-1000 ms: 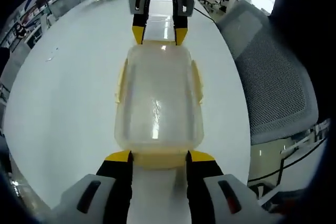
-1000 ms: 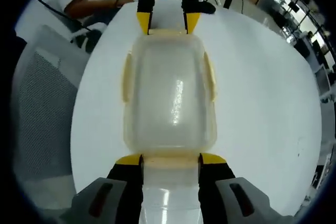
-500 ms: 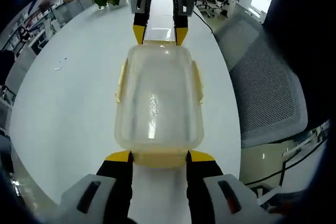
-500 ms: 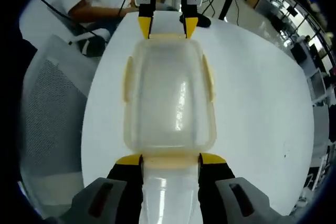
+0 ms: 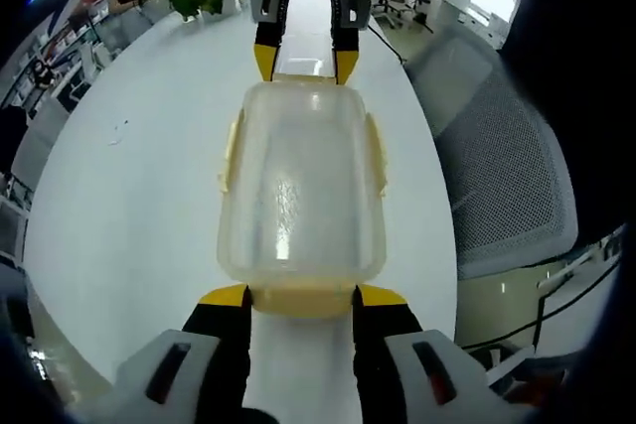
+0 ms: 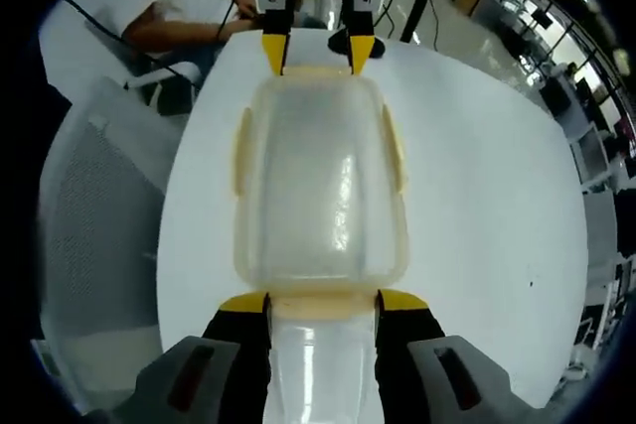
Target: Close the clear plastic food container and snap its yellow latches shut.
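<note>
Left gripper view: at bottom centre, the left gripper (image 5: 301, 295) stands open, its jaws straddling an end latch (image 5: 301, 302) of the container (image 5: 301, 181); the right gripper (image 5: 303, 65) does likewise at top centre. Uneven pressing could skid the container or leave the latch unsnapped.

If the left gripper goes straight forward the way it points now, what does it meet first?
Probably the clear plastic food container: its near yellow end latch already sits between the left gripper jaws' tips, apparently touching.

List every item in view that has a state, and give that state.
Clear container: lid on, held between both grippers at its short ends.
Side latches: lying against the long sides; whether snapped, cannot tell.
Left gripper: jaws apart, at an end latch.
Right gripper: jaws apart, at the opposite end latch.
</note>
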### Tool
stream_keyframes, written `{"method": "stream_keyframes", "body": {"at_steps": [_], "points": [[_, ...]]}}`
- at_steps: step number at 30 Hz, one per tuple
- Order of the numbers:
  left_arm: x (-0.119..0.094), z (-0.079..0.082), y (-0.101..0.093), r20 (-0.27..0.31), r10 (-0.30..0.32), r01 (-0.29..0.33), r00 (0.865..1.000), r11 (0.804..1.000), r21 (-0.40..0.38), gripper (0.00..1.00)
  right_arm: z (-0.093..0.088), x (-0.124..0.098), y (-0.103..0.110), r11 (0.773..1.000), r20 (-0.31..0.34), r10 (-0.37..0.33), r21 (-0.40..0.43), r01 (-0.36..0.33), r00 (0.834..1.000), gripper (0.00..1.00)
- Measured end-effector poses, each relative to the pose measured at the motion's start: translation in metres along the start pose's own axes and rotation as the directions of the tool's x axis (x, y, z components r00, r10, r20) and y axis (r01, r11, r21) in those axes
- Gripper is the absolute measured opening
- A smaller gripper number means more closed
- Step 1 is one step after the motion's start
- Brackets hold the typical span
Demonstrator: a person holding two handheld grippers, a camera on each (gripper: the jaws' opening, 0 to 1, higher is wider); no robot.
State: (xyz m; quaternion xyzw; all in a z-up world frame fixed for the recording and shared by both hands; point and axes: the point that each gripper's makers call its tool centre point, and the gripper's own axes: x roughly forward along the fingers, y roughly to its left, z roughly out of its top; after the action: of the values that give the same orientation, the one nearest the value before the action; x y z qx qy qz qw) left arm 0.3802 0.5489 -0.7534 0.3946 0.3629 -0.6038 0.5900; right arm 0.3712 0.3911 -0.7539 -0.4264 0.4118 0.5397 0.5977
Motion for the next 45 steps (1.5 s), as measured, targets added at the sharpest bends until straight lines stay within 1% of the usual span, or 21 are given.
{"method": "stream_keyframes", "body": {"at_steps": [4,10,14,15,21,24,27,30,45], "points": [[0.000,0.006,0.001,0.010,-0.001,0.001,1.000,1.000,0.001,0.39,-0.007,-0.002,-0.003,1.000,-0.011,0.004,-0.001,-0.004,1.000,0.40],[0.003,0.017,0.004,0.017,0.000,0.000,1.000,1.000,-0.009,0.39,-0.017,-0.006,-0.006,1.000,-0.002,0.003,-0.008,-0.003,1.000,0.40],[0.009,0.027,0.006,0.017,-0.005,0.005,1.000,1.000,-0.011,0.39,-0.026,-0.010,-0.007,1.000,0.004,0.011,-0.007,-0.011,1.000,0.40],[0.010,0.029,0.006,0.019,-0.007,0.007,1.000,1.000,-0.014,0.39,-0.032,-0.011,-0.009,1.000,0.006,0.015,-0.007,-0.015,1.000,0.40],[0.019,0.050,0.009,0.018,-0.009,0.009,1.000,1.000,-0.017,0.39,-0.050,-0.018,-0.011,1.000,0.010,0.016,-0.006,-0.016,1.000,0.40],[0.024,0.057,0.010,0.014,-0.015,0.016,1.000,1.000,-0.020,0.39,-0.061,-0.023,-0.011,1.000,0.017,0.022,-0.003,-0.022,1.000,0.40],[0.029,0.071,0.010,0.020,-0.018,0.018,1.000,1.000,-0.022,0.39,-0.074,-0.026,-0.012,1.000,0.014,0.027,-0.001,-0.027,1.000,0.40],[0.034,0.081,0.011,0.020,-0.018,0.019,1.000,0.999,-0.026,0.39,-0.086,-0.030,-0.013,1.000,0.016,0.031,-0.002,-0.031,0.999,0.40],[0.055,0.134,0.016,0.016,-0.025,0.026,1.000,0.999,-0.021,0.39,-0.137,-0.046,-0.017,0.999,0.026,0.033,0.009,-0.033,0.999,0.40]]}}
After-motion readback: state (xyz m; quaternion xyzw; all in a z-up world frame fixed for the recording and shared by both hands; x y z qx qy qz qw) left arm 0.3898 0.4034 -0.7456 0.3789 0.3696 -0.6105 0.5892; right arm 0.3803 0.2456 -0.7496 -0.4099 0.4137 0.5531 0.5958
